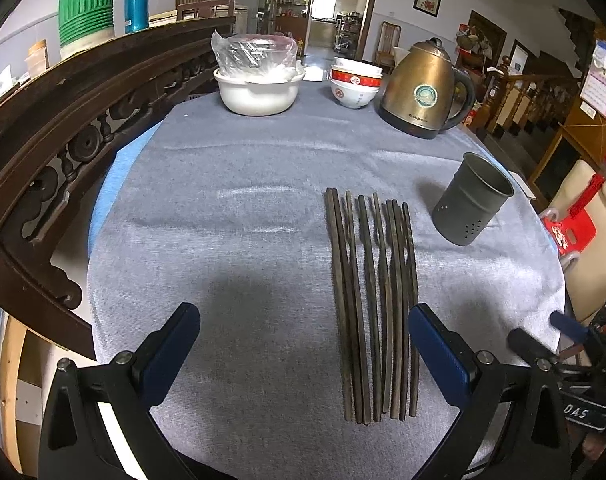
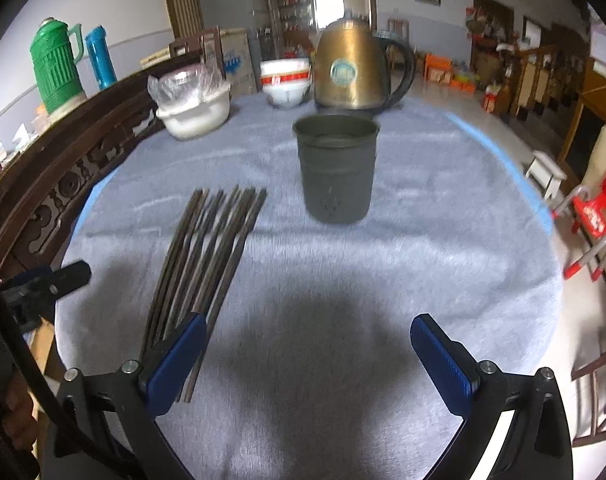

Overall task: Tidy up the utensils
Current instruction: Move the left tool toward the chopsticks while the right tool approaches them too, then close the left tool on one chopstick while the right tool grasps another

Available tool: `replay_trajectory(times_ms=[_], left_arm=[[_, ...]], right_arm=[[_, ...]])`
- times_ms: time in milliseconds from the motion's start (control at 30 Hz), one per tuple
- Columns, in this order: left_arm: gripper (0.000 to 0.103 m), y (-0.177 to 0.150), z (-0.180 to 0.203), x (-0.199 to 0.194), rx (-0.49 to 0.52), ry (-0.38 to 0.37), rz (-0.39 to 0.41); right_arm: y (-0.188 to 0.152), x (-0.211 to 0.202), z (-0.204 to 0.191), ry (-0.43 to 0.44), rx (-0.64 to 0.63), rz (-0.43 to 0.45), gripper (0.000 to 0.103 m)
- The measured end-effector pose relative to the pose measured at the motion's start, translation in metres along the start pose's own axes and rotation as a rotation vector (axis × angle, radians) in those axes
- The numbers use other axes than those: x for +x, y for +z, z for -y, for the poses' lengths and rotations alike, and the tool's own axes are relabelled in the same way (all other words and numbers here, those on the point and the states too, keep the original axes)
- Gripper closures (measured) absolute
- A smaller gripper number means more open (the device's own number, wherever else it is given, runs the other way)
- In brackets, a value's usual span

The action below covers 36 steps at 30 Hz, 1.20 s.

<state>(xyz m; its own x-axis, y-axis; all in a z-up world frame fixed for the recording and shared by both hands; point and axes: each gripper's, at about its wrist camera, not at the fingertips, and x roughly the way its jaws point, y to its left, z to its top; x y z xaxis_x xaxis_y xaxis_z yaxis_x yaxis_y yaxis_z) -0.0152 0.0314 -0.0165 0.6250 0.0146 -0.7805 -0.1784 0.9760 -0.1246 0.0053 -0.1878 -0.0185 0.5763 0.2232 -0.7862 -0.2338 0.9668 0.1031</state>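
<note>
Several dark wooden chopsticks (image 1: 373,300) lie side by side on the grey cloth; they also show in the right wrist view (image 2: 205,256). A grey metal holder cup (image 1: 473,200) stands upright to their right, ahead in the right wrist view (image 2: 335,168). My left gripper (image 1: 303,340) is open and empty above the cloth, its right finger (image 1: 439,348) beside the chopsticks. My right gripper (image 2: 307,354) is open and empty, its left finger (image 2: 179,356) over the chopsticks' near ends.
At the far side stand a brass kettle (image 1: 423,88), stacked red-and-white bowls (image 1: 355,84) and a white bowl with plastic wrap (image 1: 259,80). A carved wooden rail (image 1: 63,140) borders the table on the left. Chairs and a red stool (image 2: 599,208) stand on the right.
</note>
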Motion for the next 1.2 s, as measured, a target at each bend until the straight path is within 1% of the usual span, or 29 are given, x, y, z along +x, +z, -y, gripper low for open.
replay_trajectory(times_ms=[67, 133, 167, 233, 333, 400, 500, 600, 700, 767, 800, 833, 933, 1033, 1100, 1200], left_arm=[[0.000, 0.001, -0.004, 0.002, -0.009, 0.003, -0.003], [0.000, 0.001, -0.008, 0.005, -0.021, 0.006, -0.013], [0.000, 0.001, -0.011, 0.007, -0.031, 0.003, -0.021], [0.000, 0.001, -0.015, 0.011, -0.047, 0.005, -0.037], [0.000, -0.001, -0.023, 0.020, -0.078, 0.004, -0.070], [0.001, -0.002, -0.029, 0.026, -0.104, -0.009, -0.091], [0.001, -0.004, -0.035, 0.033, -0.135, -0.022, -0.121], [0.002, -0.006, -0.042, 0.036, -0.160, -0.037, -0.135], [0.002, -0.005, -0.049, 0.040, -0.184, -0.046, -0.151], [0.002, -0.005, -0.052, 0.042, -0.197, -0.056, -0.159], [0.002, -0.005, -0.053, 0.044, -0.203, -0.060, -0.166], [0.004, -0.005, -0.054, 0.046, -0.208, -0.064, -0.173], [0.013, -0.005, -0.055, 0.052, -0.215, -0.080, -0.203], [0.018, -0.004, -0.052, 0.059, -0.205, -0.082, -0.237], [0.019, -0.003, -0.048, 0.064, -0.198, -0.082, -0.257], [0.019, 0.003, -0.044, 0.067, -0.188, -0.086, -0.271]], right_arm=[[-0.002, 0.006, 0.003, 0.039, 0.018, -0.024, 0.004], [-0.003, 0.013, 0.007, 0.093, 0.051, -0.052, 0.024], [-0.002, 0.019, 0.009, 0.115, 0.067, -0.074, 0.029], [0.000, 0.032, 0.011, 0.161, 0.099, -0.129, 0.047], [0.006, 0.050, 0.008, 0.221, 0.132, -0.199, 0.059], [0.013, 0.060, 0.002, 0.255, 0.138, -0.224, 0.060], [0.028, 0.077, -0.009, 0.270, 0.138, -0.256, 0.060], [0.043, 0.093, -0.017, 0.274, 0.153, -0.285, 0.064], [0.059, 0.106, -0.024, 0.255, 0.149, -0.299, 0.064], [0.065, 0.117, -0.025, 0.249, 0.164, -0.319, 0.067], [0.068, 0.123, -0.025, 0.247, 0.174, -0.339, 0.071], [0.070, 0.128, -0.025, 0.247, 0.179, -0.351, 0.074], [0.072, 0.142, -0.025, 0.242, 0.193, -0.392, 0.079], [0.074, 0.148, -0.025, 0.243, 0.189, -0.401, 0.085], [0.076, 0.150, -0.028, 0.259, 0.177, -0.410, 0.089], [0.077, 0.147, -0.030, 0.247, 0.132, -0.418, 0.094]])
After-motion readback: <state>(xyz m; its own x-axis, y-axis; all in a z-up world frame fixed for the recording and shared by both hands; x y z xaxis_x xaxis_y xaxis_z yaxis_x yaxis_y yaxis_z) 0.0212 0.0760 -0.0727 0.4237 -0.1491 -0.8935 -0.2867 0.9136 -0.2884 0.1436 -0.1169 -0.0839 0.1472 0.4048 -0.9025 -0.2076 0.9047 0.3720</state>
